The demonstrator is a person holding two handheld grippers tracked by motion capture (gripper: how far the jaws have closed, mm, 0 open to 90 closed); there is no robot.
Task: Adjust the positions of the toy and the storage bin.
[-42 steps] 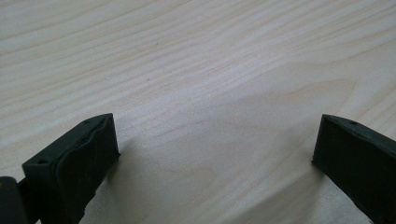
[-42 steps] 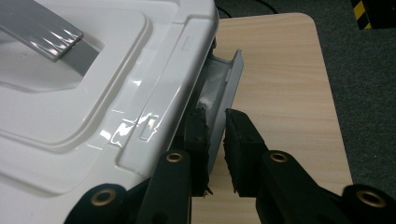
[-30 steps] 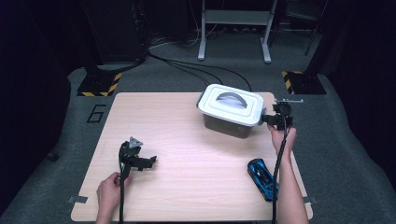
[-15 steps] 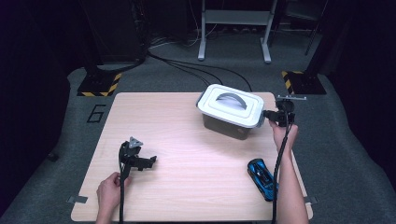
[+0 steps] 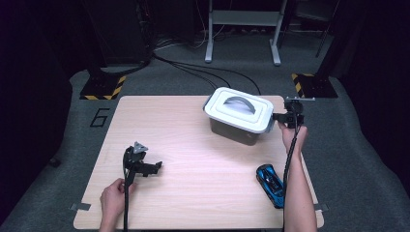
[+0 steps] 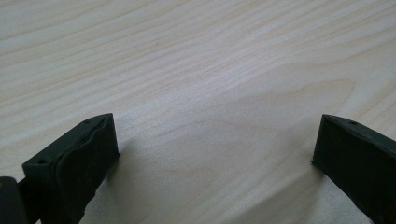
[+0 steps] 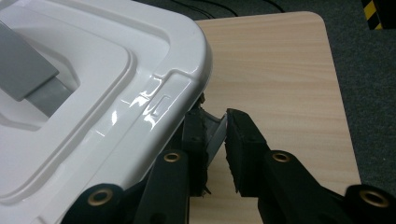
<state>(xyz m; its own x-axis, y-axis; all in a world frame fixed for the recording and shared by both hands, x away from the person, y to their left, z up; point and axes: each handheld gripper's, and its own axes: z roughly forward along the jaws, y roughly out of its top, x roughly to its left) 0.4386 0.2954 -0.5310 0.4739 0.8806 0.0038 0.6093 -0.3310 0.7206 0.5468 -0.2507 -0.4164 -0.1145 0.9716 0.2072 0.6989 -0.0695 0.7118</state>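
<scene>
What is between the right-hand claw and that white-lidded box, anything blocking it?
Nothing visible blocks it. The right gripper is already at the box, its jaws closed on the grey latch under the white lid's edge.

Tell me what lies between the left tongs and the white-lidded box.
Nothing: in the high view, only bare wooden table stretches from the left tongs to the box. The blue toy car sits off that line, nearer the person.

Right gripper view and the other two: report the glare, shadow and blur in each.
Right gripper view: bright highlights streak the white lid; the right gripper, shut on the grey latch, is sharp. Left gripper view: the left gripper casts soft shadows on the table; nearest jaw edges blur. High view: surroundings fall dark.
</scene>
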